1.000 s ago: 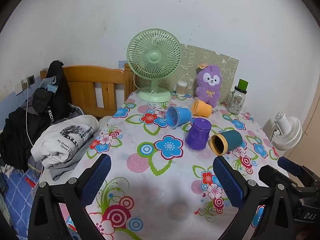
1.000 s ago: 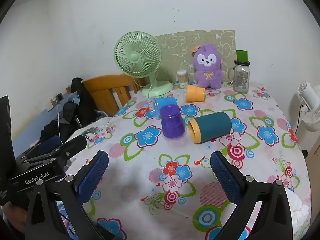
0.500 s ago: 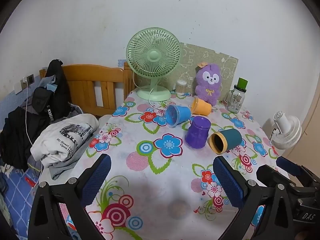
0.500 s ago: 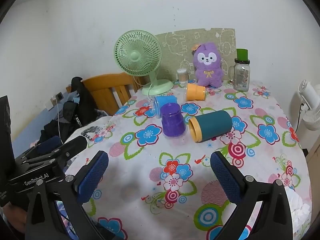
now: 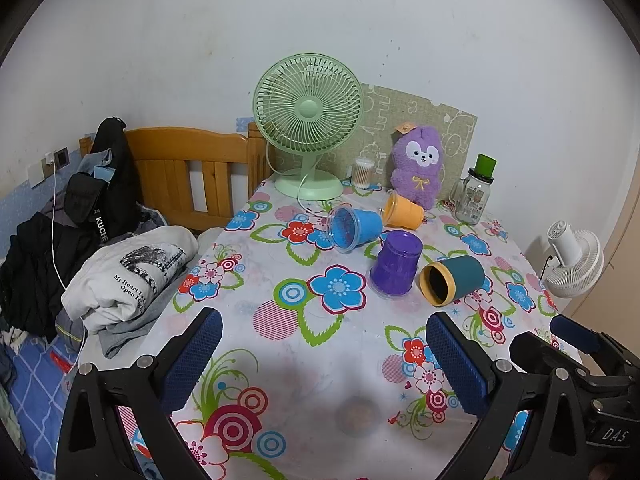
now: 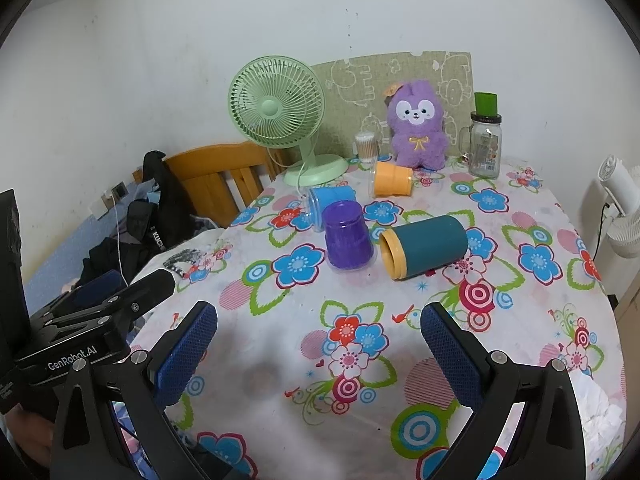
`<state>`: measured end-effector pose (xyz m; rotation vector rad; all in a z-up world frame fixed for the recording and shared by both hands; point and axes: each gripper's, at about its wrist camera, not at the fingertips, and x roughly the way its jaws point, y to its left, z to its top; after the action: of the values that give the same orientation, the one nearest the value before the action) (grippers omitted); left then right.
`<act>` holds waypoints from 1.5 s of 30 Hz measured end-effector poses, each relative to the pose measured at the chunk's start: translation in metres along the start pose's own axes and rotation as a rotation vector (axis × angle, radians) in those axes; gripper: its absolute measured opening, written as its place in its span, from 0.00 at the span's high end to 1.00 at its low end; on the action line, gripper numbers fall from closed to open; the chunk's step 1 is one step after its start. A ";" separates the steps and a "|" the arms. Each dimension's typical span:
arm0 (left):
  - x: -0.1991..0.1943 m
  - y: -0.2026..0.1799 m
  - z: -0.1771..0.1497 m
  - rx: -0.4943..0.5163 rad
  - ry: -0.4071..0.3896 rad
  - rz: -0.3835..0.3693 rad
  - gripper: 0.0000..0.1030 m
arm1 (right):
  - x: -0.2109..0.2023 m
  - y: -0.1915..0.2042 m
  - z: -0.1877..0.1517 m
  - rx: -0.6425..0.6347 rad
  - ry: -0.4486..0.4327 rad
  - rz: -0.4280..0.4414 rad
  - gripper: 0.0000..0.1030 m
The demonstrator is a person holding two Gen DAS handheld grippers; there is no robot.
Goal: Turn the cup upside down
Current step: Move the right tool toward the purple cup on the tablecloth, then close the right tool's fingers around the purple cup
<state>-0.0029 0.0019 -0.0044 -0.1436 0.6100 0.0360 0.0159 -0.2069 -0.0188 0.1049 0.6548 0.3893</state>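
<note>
Purple cup (image 6: 347, 238) inverted; teal cup (image 6: 425, 245) on its side

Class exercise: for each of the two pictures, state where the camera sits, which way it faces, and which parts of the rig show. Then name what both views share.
Left wrist: sits on the left gripper, open, facing the table's far end; the right gripper shows at lower right.
Right wrist: sits on the right gripper, open, facing likewise; the left gripper shows at left.
Shared: purple cup, teal cup, green fan.

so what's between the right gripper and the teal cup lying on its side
Nothing but bare flowered tablecloth: in the right wrist view, the open right gripper hangs short of the teal cup, with no object between them.
</note>
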 end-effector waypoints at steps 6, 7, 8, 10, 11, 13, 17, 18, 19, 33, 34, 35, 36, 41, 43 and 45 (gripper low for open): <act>0.002 -0.001 -0.002 0.002 0.003 0.000 0.00 | 0.000 -0.001 0.000 0.000 0.001 0.000 0.00; 0.002 -0.001 -0.003 0.002 0.004 0.000 0.00 | 0.001 -0.001 0.000 0.001 0.001 0.000 0.00; 0.002 -0.002 -0.003 0.003 0.005 -0.001 0.00 | 0.000 -0.001 0.000 0.002 0.002 0.001 0.00; 0.003 -0.001 -0.006 0.003 0.005 0.000 0.00 | 0.001 0.000 -0.001 0.001 0.003 0.000 0.00; 0.003 -0.001 -0.007 0.003 0.005 -0.001 0.00 | 0.002 0.001 -0.002 -0.001 0.005 0.000 0.00; 0.003 -0.002 -0.007 0.003 0.006 0.000 0.00 | 0.003 0.001 -0.003 -0.002 0.011 -0.004 0.00; 0.007 0.000 -0.009 -0.003 0.020 0.001 0.00 | 0.008 0.001 -0.003 0.001 0.024 -0.004 0.00; 0.007 0.000 -0.010 -0.005 0.023 0.001 0.00 | 0.009 0.001 -0.002 0.000 0.028 -0.005 0.00; 0.008 0.000 -0.010 -0.006 0.026 0.001 0.00 | 0.010 0.002 -0.002 0.000 0.031 -0.004 0.00; 0.042 0.011 -0.011 -0.034 0.106 0.000 0.00 | 0.043 -0.004 0.003 -0.004 0.099 -0.017 0.00; 0.046 0.012 -0.010 -0.035 0.115 -0.002 0.00 | 0.046 -0.006 0.005 -0.004 0.101 -0.023 0.00; 0.050 0.012 -0.010 -0.034 0.126 -0.004 0.00 | 0.048 -0.007 0.007 -0.002 0.101 -0.025 0.00; 0.053 0.011 -0.009 -0.031 0.132 -0.006 0.00 | 0.050 -0.009 0.010 0.001 0.101 -0.024 0.00; 0.073 0.009 -0.007 -0.010 0.148 0.000 0.00 | 0.065 -0.018 0.028 -0.007 0.109 -0.045 0.00; 0.081 0.010 -0.007 -0.009 0.158 0.000 0.00 | 0.073 -0.020 0.035 -0.015 0.121 -0.058 0.00; 0.090 0.009 -0.005 -0.005 0.170 0.001 0.00 | 0.082 -0.022 0.041 -0.022 0.135 -0.059 0.00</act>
<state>0.0676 0.0096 -0.0616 -0.1518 0.7795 0.0261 0.1073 -0.1945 -0.0379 0.0387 0.7852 0.3486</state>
